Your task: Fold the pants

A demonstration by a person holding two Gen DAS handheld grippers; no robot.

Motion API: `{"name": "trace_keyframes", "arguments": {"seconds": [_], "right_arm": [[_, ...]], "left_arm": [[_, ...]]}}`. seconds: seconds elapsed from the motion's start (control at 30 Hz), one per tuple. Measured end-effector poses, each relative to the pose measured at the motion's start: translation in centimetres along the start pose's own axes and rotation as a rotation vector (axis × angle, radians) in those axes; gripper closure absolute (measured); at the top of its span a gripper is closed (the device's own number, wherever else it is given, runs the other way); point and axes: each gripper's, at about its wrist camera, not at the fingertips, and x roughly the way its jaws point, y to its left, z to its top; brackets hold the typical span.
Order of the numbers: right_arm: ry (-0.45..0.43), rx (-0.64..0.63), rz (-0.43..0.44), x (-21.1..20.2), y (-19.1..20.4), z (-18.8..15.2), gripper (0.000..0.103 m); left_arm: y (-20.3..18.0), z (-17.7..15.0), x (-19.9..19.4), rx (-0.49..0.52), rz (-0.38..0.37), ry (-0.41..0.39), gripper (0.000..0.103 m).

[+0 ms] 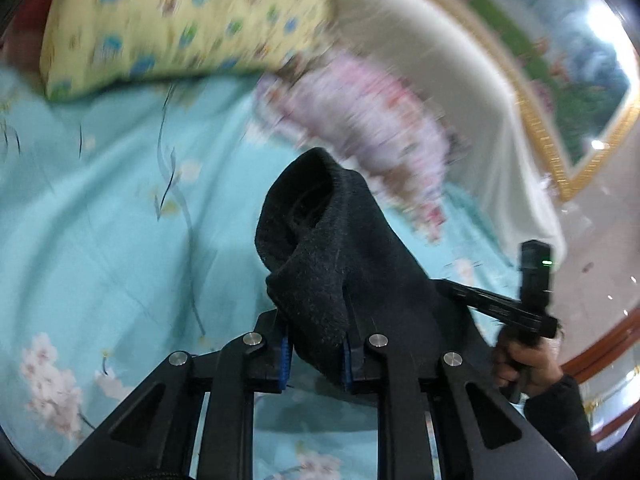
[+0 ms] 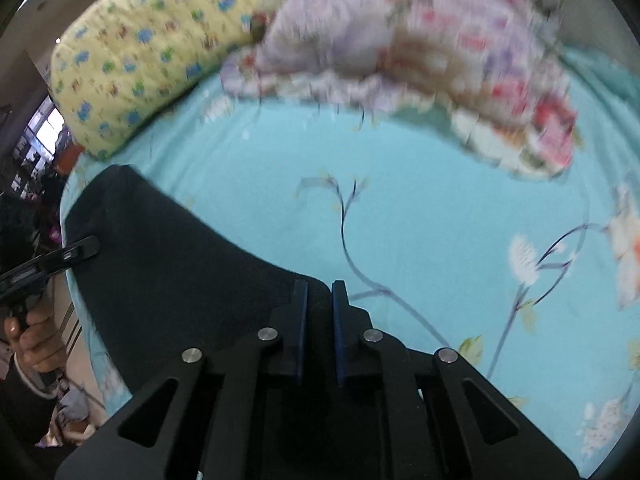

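Pants (image 1: 340,264), dark, bunched up off the bed (image 1: 100,220): my left claw (image 1: 316,356) pinches a thick fold; my right claw (image 2: 319,332), nearly closed, grips their edge near the bed's left edge.

Blurred pink floral quilt (image 2: 400,48), blurred yellow pillow (image 1: 180,24)

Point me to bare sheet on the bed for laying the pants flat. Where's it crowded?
Free: the turquoise sheet between the black pants and the floral quilt. Crowded: the far edge, where the yellow pillow meets the quilt. Both grippers, left gripper and right gripper, grip the pants.
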Motion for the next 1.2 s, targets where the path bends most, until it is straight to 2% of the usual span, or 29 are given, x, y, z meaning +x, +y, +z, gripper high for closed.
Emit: {"name": "trace_keyframes", "arguments": {"seconds": [0.13, 0.27, 0.4, 0.47, 0.5, 0.6, 0.63, 0.7, 0.83, 1.0, 1.07, 1.1, 1.2], "right_arm": [[-0.096, -0.003, -0.021, -1.3, 0.9, 0.5, 0.092], [-0.103, -0.027, -0.104, 1.1, 2.1, 0.3, 0.092], [-0.118, 0.021, -0.152, 3.4, 1.6, -0.5, 0.092], [-0.134, 0.049, -0.170, 4.1, 1.1, -0.8, 0.090], [-0.140, 0.068, -0.170, 4.1, 0.9, -0.9, 0.089], [-0.174, 0.102, -0.194, 2.9, 0.8, -1.2, 0.071], [-0.192, 0.106, -0.201, 2.1, 0.8, -1.4, 0.071], [-0.221, 0.122, -0.202, 0.5, 0.7, -1.8, 0.070], [-0.258, 0.181, -0.184, -2.7, 0.1, -3.5, 0.070], [-0.279, 0.244, -0.167, -5.4, -0.1, -6.6, 0.070], [-0.287, 0.274, -0.166, -6.4, -0.2, -8.0, 0.069], [-0.290, 0.290, -0.165, -7.0, -0.3, -8.9, 0.067], [-0.315, 0.342, -0.171, -8.5, -0.6, -11.1, 0.058]], "left_arm": [[-0.1, 0.1, -0.4, 0.045, 0.018, -0.007, 0.085], [2.2, -0.1, 1.9, 0.023, 0.067, 0.036, 0.085], [3.7, -0.7, 4.4, 0.050, 0.131, 0.072, 0.085], [4.3, -0.8, 5.4, 0.047, 0.158, 0.099, 0.081], [4.4, -0.8, 5.6, 0.045, 0.169, 0.102, 0.077], [4.5, -0.9, 4.5, 0.044, 0.199, 0.076, 0.066], [4.5, -0.8, 3.7, 0.045, 0.220, 0.056, 0.061], [4.2, -0.6, 2.6, 0.051, 0.235, 0.021, 0.059], [3.3, -0.1, 0.6, 0.054, 0.233, -0.025, 0.056], [0.1, 0.2, 0.2, 0.110, 0.191, -0.033, 0.052], [-1.8, 0.1, 0.6, 0.146, 0.169, -0.030, 0.047], [-2.4, 0.0, 0.9, 0.156, 0.161, -0.026, 0.043], [-4.8, -0.5, 2.3, 0.186, 0.127, 0.004, 0.043]]}}
